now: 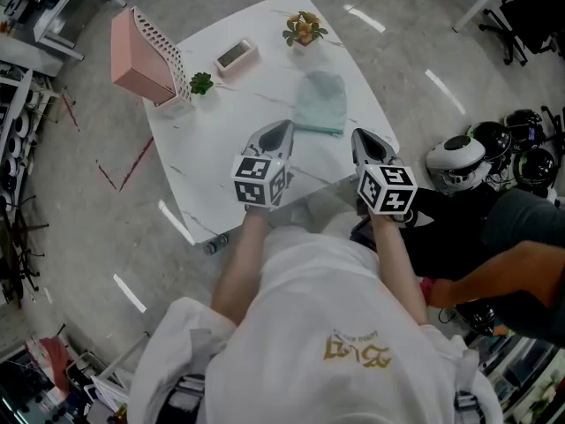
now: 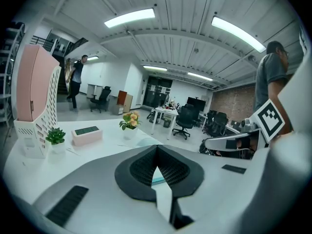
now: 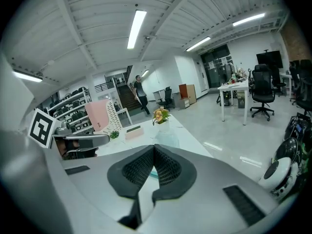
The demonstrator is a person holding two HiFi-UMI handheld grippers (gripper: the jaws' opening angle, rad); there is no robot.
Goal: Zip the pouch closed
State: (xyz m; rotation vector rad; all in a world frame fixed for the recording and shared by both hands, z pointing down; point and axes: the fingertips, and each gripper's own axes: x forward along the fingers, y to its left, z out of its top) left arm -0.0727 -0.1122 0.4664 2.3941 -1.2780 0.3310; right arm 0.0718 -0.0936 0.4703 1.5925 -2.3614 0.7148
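Note:
A pale teal pouch [image 1: 320, 102] lies flat on the white marble table [image 1: 221, 175], its near edge toward me. My left gripper [image 1: 284, 128] hovers shut just left of the pouch's near corner, holding nothing. My right gripper [image 1: 361, 134] is shut too, just right of that near edge, empty. In the left gripper view the ribbed pads [image 2: 168, 168] meet, and a sliver of pouch [image 2: 157, 181] shows beyond them. The right gripper view shows its pads [image 3: 165, 168] together and the pouch [image 3: 168, 139] ahead on the table.
A pink perforated file holder [image 1: 146, 57] stands at the table's far left, with a small green plant [image 1: 201, 83] and a pink box [image 1: 235, 56] beside it. A flower pot [image 1: 304, 30] sits at the far edge. Helmets [image 1: 459, 162] lie on the floor at right.

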